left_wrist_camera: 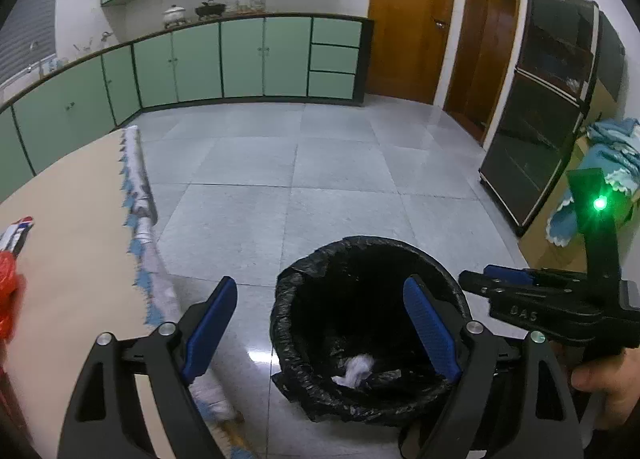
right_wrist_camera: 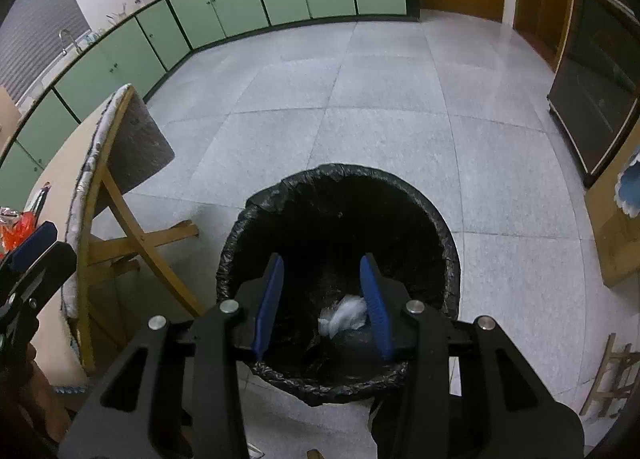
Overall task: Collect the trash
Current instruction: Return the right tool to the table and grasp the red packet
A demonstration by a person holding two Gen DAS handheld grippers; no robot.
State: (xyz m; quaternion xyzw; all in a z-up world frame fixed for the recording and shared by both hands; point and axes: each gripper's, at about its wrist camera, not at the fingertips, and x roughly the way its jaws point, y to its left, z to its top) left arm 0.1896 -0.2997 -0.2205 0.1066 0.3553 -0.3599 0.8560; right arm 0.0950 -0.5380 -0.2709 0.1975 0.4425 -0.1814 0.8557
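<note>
A bin lined with a black bag [left_wrist_camera: 360,241] [right_wrist_camera: 444,235] stands on the tiled floor beside the table. Crumpled white paper [left_wrist_camera: 360,367] [right_wrist_camera: 344,315] lies at its bottom. My left gripper [left_wrist_camera: 320,287] hangs wide open over the bin's left rim, with nothing between its blue pads. My right gripper [right_wrist_camera: 322,261] points down into the bin's mouth, open and empty, the white paper well below it. In the left wrist view the right gripper [left_wrist_camera: 476,277] shows at the right, in a hand. Red-orange wrapper trash [left_wrist_camera: 8,287] [right_wrist_camera: 20,227] lies on the table.
The beige table [left_wrist_camera: 80,219] [right_wrist_camera: 60,171], with a hanging cloth edge and wooden folding legs [right_wrist_camera: 132,235], stands left of the bin. Green cabinets [left_wrist_camera: 240,59] line the far wall. A dark glass cabinet [left_wrist_camera: 540,119] and a blue cloth [left_wrist_camera: 612,155] are at the right.
</note>
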